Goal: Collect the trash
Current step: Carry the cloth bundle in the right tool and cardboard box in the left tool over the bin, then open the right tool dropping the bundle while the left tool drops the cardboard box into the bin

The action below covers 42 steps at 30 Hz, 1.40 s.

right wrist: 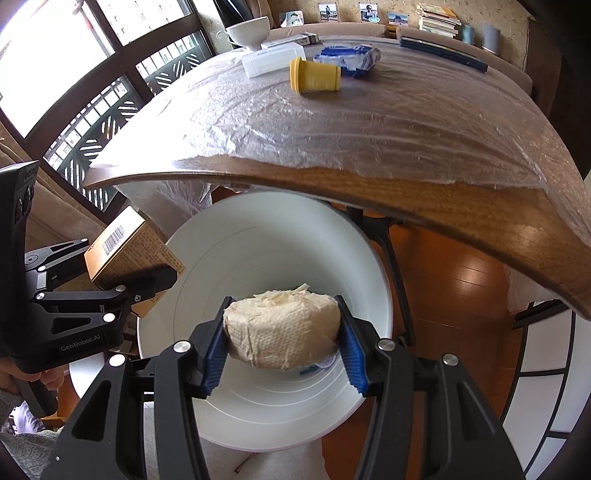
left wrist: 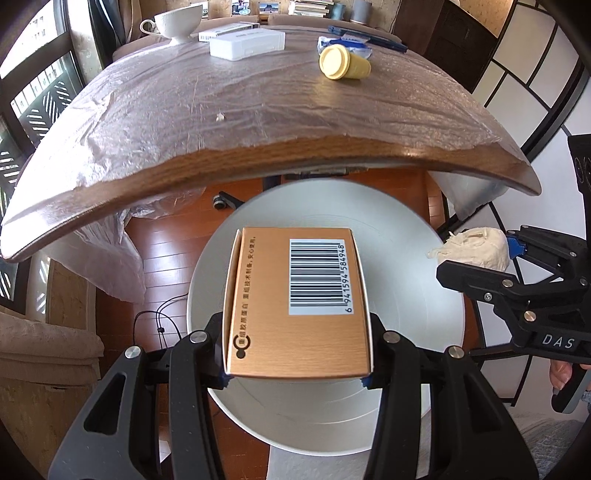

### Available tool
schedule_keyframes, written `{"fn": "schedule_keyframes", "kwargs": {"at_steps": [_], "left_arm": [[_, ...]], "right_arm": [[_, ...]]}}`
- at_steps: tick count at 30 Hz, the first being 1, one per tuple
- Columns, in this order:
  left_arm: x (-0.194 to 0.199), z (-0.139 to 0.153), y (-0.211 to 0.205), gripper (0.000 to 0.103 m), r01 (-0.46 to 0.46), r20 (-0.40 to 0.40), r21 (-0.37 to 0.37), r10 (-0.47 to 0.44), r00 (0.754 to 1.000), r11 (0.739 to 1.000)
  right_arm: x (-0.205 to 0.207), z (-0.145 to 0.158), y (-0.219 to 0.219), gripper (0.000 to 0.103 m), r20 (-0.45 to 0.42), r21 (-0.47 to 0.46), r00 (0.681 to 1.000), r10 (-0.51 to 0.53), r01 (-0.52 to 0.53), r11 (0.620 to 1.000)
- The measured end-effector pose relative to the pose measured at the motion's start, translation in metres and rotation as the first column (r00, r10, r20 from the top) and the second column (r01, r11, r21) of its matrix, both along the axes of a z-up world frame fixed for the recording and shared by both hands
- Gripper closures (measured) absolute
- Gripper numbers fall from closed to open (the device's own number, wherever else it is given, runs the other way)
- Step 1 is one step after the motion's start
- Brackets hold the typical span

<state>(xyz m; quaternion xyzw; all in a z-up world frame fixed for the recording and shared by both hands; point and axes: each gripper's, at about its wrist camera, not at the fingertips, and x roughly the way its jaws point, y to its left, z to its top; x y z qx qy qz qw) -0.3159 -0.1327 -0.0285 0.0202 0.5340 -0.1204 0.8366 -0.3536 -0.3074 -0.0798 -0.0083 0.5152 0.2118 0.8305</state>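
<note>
**Two pieces held over the bin, more trash left on the tabletop**

Nearest, both tongs hang above the white bin (right wrist: 373, 295), which stands on the floor just below the near edge of the tabletop (left wrist: 258, 162). The left tongs (left wrist: 295, 380) are clamped on a tan box (left wrist: 299, 306), barcode side up, held flat over the bin's mouth. The right tongs (right wrist: 282, 347) are clamped on a wad of tissue (right wrist: 282, 328), squeezed between the blue pads (right wrist: 214, 354), also directly over the bin. In the right view the box sits at the bin's left rim; in the left view the tissue sits at its right rim. So neither piece is dropped yet; both seem ready for release.

Inside the bin, a small bluish scrap (right wrist: 314, 367) shows under the tissue, though what it is I cannot tell. It suggests something may already be in there.

Beyond the bin, the tabletop is covered with a clear plastic sheet. A tiny crumb (left wrist: 219, 117) lies on it, near the middle. Farther off, a yellow cup (left wrist: 343, 63) lies on its side, touching a crumpled blue-and-white wrapper (right wrist: 349, 59) behind it. These look like trash left to collect.

Farthest from the bin are a white box (left wrist: 247, 43), a white bowl (left wrist: 179, 20) and dark pens (left wrist: 373, 37); they probably stay.

By my judgement the task is partway done: two items await dropping, at least two remain.
</note>
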Motion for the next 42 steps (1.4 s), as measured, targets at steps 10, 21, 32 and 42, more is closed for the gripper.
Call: {"fn": "schedule_keyframes", "kwargs": {"at_steps": [10, 21, 32, 42], "left_arm": [[-0.001, -0.019, -0.001, 0.054, 0.006, -0.040, 0.016, -0.005, 0.999, 1.000], [0.002, -0.041, -0.002, 0.054, 0.019, -0.095, 0.047, -0.014, 0.995, 0.999], [0.004, -0.063, 0.000, 0.054, 0.048, -0.146, 0.082, -0.036, 0.989, 0.995], [0.010, -0.076, -0.002, 0.054, 0.077, -0.178, 0.098, -0.058, 0.982, 0.992]], "right_arm": [[0.000, -0.015, 0.006, 0.051, -0.038, -0.017, 0.999, 0.013, -0.013, 1.000], [0.000, -0.037, 0.007, 0.051, -0.091, -0.037, 0.996, 0.023, -0.026, 0.999], [0.006, -0.056, 0.007, 0.051, -0.132, -0.060, 0.991, 0.016, -0.024, 0.998], [0.012, -0.067, 0.014, 0.051, -0.143, -0.073, 0.990, 0.010, -0.020, 0.997]]}}
